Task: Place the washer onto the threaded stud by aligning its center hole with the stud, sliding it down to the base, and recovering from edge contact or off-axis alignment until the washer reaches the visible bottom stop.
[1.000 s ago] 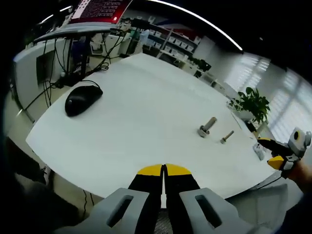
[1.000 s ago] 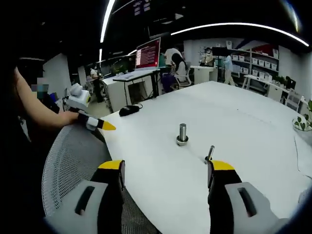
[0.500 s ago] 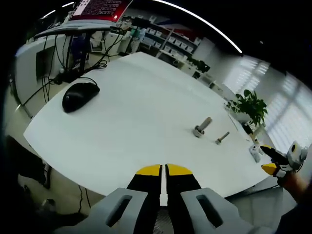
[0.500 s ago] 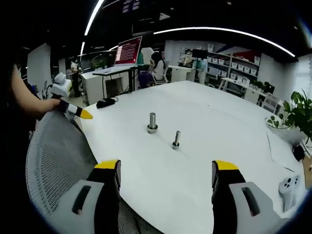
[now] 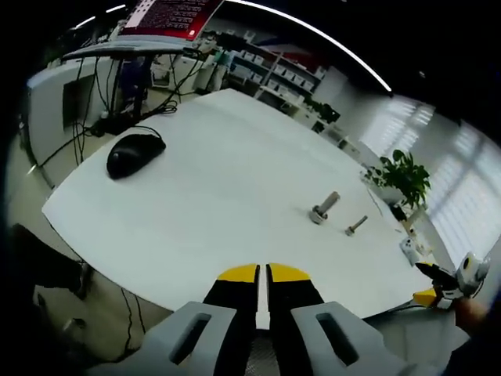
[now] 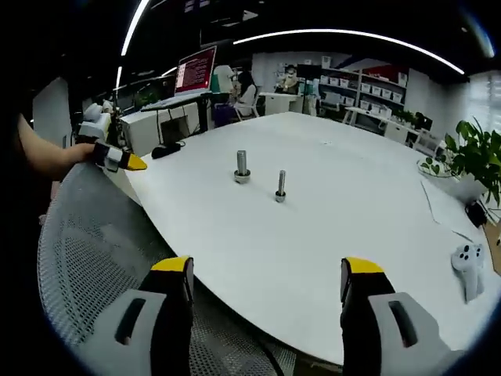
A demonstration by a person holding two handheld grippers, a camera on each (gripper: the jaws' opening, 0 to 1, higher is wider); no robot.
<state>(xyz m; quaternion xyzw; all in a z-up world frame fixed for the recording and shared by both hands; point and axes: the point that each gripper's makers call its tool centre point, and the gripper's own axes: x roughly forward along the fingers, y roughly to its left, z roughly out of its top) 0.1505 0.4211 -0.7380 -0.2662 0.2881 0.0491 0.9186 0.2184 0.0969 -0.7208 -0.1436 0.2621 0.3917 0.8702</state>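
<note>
Two metal threaded studs stand on the white table (image 5: 227,180). The thicker stud (image 5: 323,207) (image 6: 242,167) has a washer-like ring at its base, and the thinner stud (image 5: 355,225) (image 6: 280,186) stands beside it. My left gripper (image 5: 262,273) is shut with nothing between its yellow-tipped jaws, near the table's front edge; it also appears in the right gripper view, left gripper (image 6: 117,159), held in a hand. My right gripper (image 6: 266,267) is open and empty, well back from the studs; the left gripper view shows that right gripper (image 5: 442,286) at the far right.
A black mouse (image 5: 133,154) lies at the table's left side, with cables and a monitor (image 5: 164,16) behind it. A potted plant (image 6: 473,157), a sheet of paper (image 6: 450,204) and a white controller (image 6: 468,258) are at the right. A grey mesh chair (image 6: 102,258) lies below my right gripper.
My right gripper has pulled back from the table, so the studs look smaller and farther. The left gripper view has shifted slightly. The studs have not moved.
</note>
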